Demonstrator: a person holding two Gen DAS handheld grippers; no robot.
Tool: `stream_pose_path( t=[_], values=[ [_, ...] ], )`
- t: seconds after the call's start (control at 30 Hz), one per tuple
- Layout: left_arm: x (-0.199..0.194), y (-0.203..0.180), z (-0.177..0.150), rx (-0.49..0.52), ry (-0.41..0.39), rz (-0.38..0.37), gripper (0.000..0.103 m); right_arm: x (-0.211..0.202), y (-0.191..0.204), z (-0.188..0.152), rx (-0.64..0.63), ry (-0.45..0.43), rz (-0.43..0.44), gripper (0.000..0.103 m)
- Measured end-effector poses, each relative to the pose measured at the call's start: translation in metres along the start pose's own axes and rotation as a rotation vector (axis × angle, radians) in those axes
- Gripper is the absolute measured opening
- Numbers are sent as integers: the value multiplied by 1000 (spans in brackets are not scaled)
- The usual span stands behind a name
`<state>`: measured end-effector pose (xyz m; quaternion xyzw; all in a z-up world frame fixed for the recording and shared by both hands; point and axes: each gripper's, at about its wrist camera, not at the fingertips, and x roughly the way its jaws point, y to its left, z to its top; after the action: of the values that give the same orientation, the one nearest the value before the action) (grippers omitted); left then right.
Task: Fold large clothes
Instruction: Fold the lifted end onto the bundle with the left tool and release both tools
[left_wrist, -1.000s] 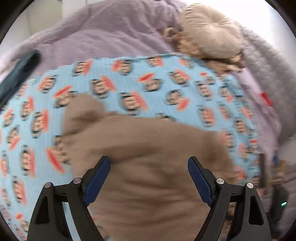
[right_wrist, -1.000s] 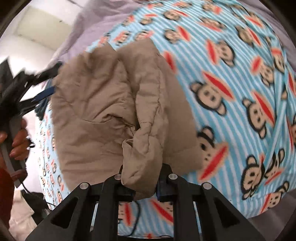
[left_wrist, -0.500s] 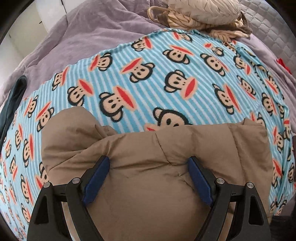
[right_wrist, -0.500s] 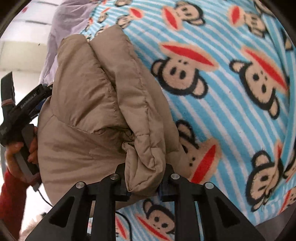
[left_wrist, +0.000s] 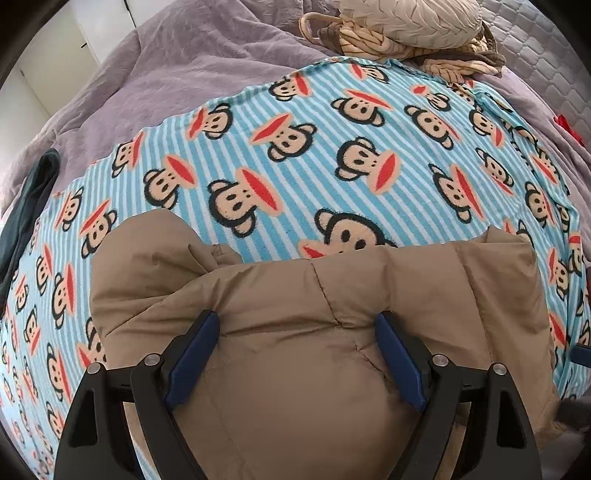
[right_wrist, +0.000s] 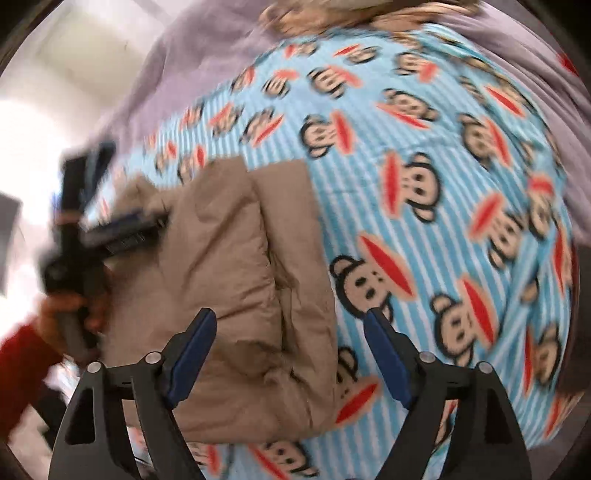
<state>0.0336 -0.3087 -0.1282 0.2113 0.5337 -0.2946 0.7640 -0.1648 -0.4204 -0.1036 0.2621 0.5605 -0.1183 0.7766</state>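
Note:
A tan puffy jacket (left_wrist: 295, 314) lies folded into a bundle on a blue striped monkey-print blanket (left_wrist: 314, 166). My left gripper (left_wrist: 297, 325) is open, its blue pads on either side of the jacket's upper fold, resting over it. In the right wrist view the jacket (right_wrist: 229, 266) lies at lower left on the blanket (right_wrist: 424, 184). My right gripper (right_wrist: 290, 319) is open and empty just above the jacket's near right edge. The left gripper (right_wrist: 110, 229) shows there at the jacket's left side, held by a hand in a red sleeve.
A purple bedspread (left_wrist: 184, 66) lies under the blanket. A beige round pillow (left_wrist: 413, 18) and a striped brown cloth (left_wrist: 369, 44) sit at the far edge. A dark garment (left_wrist: 29, 199) lies at the far left.
My right gripper opened and let go of the jacket fold, then pulled back. My left gripper lowered onto the jacket and stays open.

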Motion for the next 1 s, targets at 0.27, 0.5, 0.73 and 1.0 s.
stream_pose_path(
  t=[0.27, 0.5, 0.73, 1.0],
  values=[
    [-16, 6, -3, -12, 1, 12, 86, 49, 1, 5, -58, 100, -82, 103],
    [-47, 28, -20, -38, -12, -19, 87, 49, 1, 1, -65, 105, -38, 103],
    [-77, 70, -53, -165, -55, -91, 103, 60, 0, 7, -55, 116, -5, 103],
    [-65, 119, -109, -425, 61, -404, 103, 63, -13, 8, 5, 148, 88, 103]
  ],
)
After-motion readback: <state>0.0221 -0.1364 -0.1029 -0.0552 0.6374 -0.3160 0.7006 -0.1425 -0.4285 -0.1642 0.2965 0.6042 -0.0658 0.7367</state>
